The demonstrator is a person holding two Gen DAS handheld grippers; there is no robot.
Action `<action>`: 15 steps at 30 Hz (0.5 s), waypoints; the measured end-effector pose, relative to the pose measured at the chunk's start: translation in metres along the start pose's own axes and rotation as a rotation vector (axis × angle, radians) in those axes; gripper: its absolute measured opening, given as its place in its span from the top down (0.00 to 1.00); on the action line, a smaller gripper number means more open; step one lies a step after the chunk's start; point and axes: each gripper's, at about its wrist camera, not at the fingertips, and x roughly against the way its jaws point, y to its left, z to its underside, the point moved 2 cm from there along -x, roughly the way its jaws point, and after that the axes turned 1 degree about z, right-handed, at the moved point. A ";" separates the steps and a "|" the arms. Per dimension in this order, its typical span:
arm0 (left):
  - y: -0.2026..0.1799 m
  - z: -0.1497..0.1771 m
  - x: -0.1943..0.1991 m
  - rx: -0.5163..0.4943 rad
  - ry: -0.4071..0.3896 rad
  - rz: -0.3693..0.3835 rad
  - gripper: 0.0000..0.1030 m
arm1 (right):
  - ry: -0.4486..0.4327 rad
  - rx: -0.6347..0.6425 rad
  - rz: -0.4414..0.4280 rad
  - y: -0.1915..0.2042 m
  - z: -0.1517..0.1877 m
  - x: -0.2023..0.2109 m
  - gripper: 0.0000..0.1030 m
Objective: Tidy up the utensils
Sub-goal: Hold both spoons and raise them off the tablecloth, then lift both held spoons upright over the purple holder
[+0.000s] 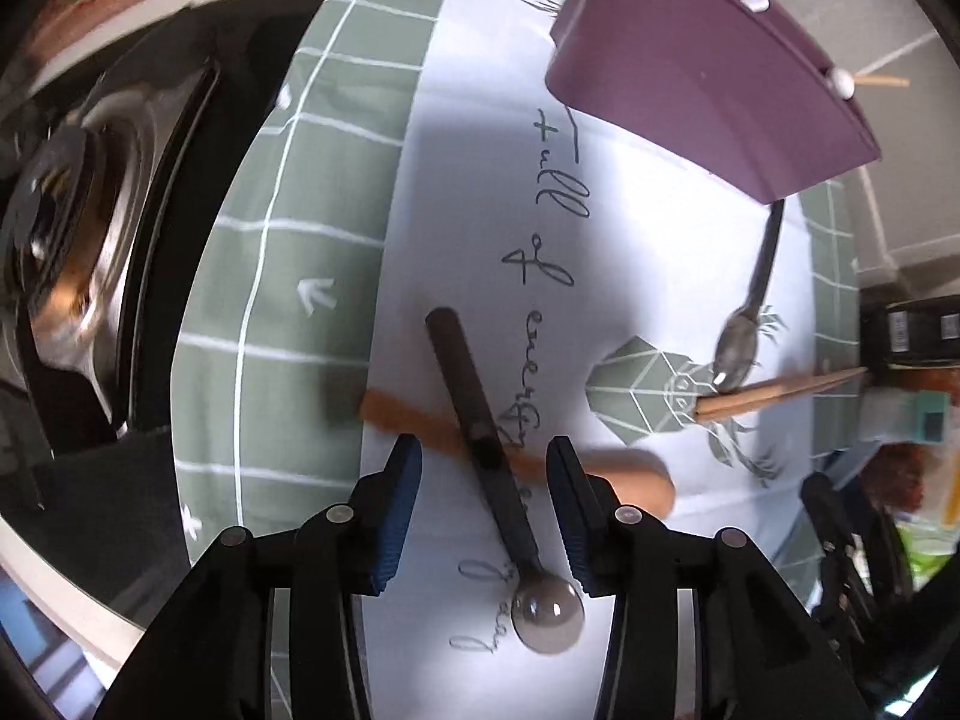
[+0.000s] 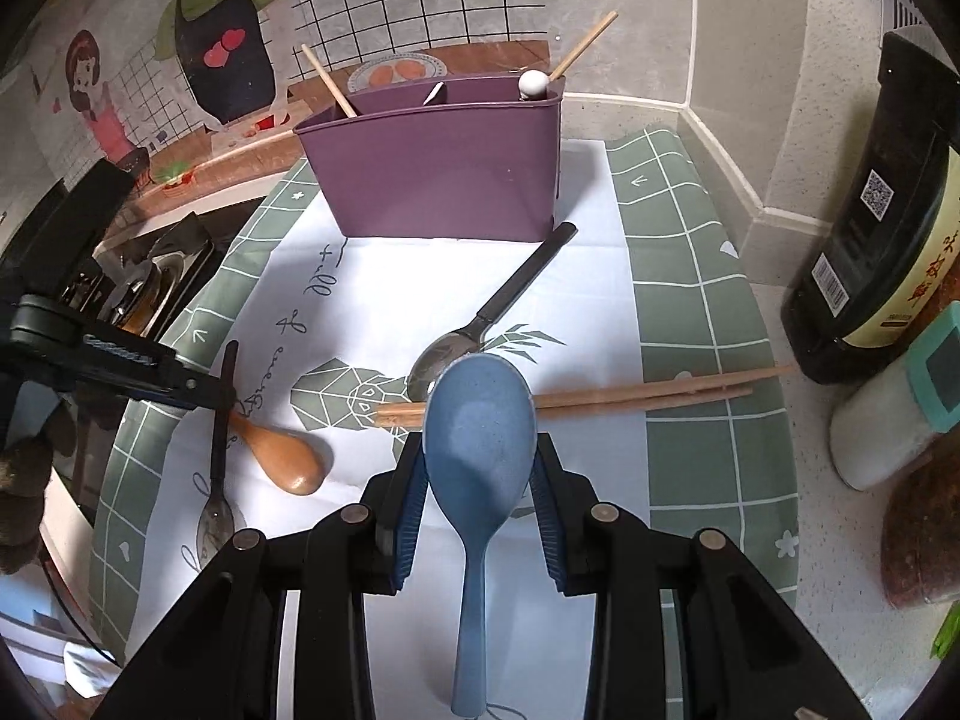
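Grey speckled table surface carries a green-and-white checked mat (image 2: 678, 312) with a white printed centre panel. At the mat's far end stands a purple utensil caddy (image 2: 444, 162), divided into compartments; single chopsticks and a white-knobbed utensil lean in it.

Right tool (image 2: 480, 480): blue pads stand on either side of the bowl of a blue rice paddle (image 2: 477, 438). The paddle is gripped at the bowl, handle pointing back toward the camera, raised clear of the mat.

Left tool (image 1: 483, 510): pointing straight down at the mat, jaws parted and not pressing on anything. A black-handled metal spoon (image 1: 480, 444) lies on the mat in the gap between the pads, bowl nearest the camera. This spoon lies across the handle of a wooden spoon (image 2: 279, 453), which rests flat on the mat.

Remaining items on the mat:
- A second black-handled metal spoon (image 2: 480, 324) lies diagonally, handle tip just beside the caddy base.
- A pair of wooden chopsticks (image 2: 630, 396) lies crosswise, touching that spoon's bowl.

Beyond the mat's right edge stand a dark bottle (image 2: 870, 228) and a white container with a teal lid (image 2: 900, 408).
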 end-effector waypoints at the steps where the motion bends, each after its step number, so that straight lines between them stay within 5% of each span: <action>1: -0.005 -0.003 -0.005 -0.021 -0.001 -0.031 0.57 | 0.001 -0.001 -0.004 -0.001 0.000 -0.001 0.70; 9: -0.038 0.001 -0.019 -0.246 -0.094 -0.217 0.62 | 0.014 0.017 -0.014 -0.003 0.000 -0.008 0.70; 10: -0.040 0.004 -0.019 -0.252 -0.095 -0.183 0.80 | 0.014 0.019 -0.015 -0.003 -0.001 -0.008 0.70; 11: -0.041 0.007 -0.019 -0.247 -0.091 -0.152 0.87 | 0.014 0.020 -0.015 -0.003 -0.001 -0.008 0.70; 15: -0.039 0.028 -0.007 -0.258 -0.170 -0.028 0.88 | 0.004 0.026 -0.009 -0.004 -0.002 -0.004 0.70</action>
